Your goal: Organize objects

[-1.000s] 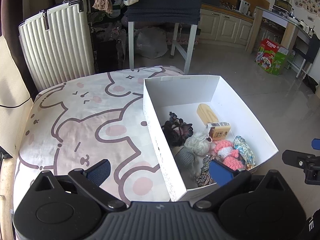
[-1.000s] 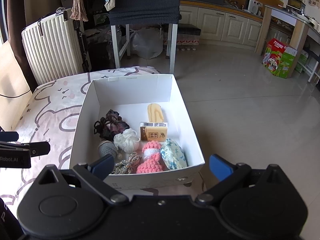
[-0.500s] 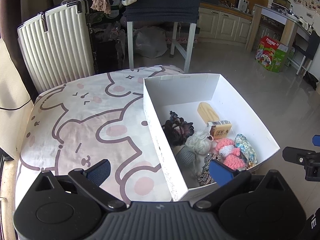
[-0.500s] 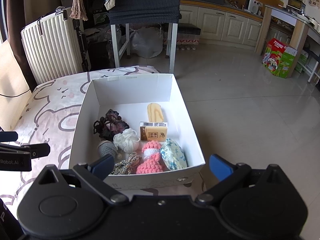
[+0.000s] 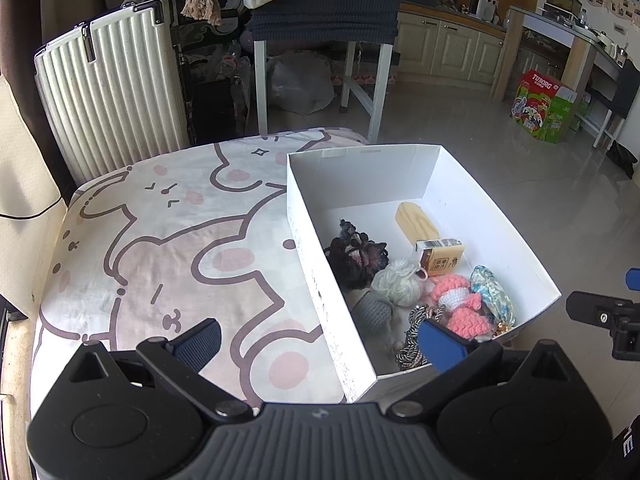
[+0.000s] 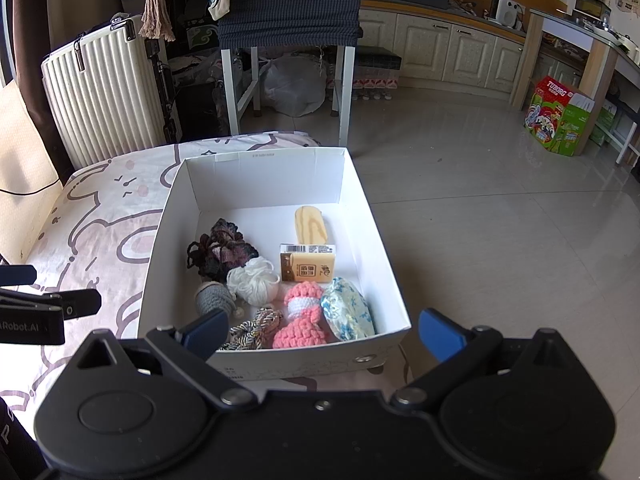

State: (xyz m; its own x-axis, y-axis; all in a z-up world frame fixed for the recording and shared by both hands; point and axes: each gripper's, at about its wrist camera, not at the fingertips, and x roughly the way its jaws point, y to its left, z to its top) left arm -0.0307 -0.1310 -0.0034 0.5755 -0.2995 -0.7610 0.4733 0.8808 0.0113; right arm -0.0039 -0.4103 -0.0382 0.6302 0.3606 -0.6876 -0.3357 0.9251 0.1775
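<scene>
White box (image 6: 362,208) on cartoon-print sheet (image 5: 168,240), R side of bed, edge by the floor. Inside, all toward near end: dark scrunchie (image 6: 220,250), white yarn ball (image 6: 253,286), grey knit piece (image 6: 212,298), braided cord (image 6: 250,330), pink crochet item (image 6: 302,316), blue floral pouch (image 6: 347,314), small tan carton (image 6: 307,268) touching wooden stick-shaped piece (image 6: 311,226). Far end of box bare. Left tool (image 5: 320,338) held above near-left box corner, fingers wide apart, gripping nothing. Right tool (image 6: 322,330) over near box wall, fingers apart too, nothing between. Ribbed white suitcase (image 5: 112,88) behind bed.
</scene>
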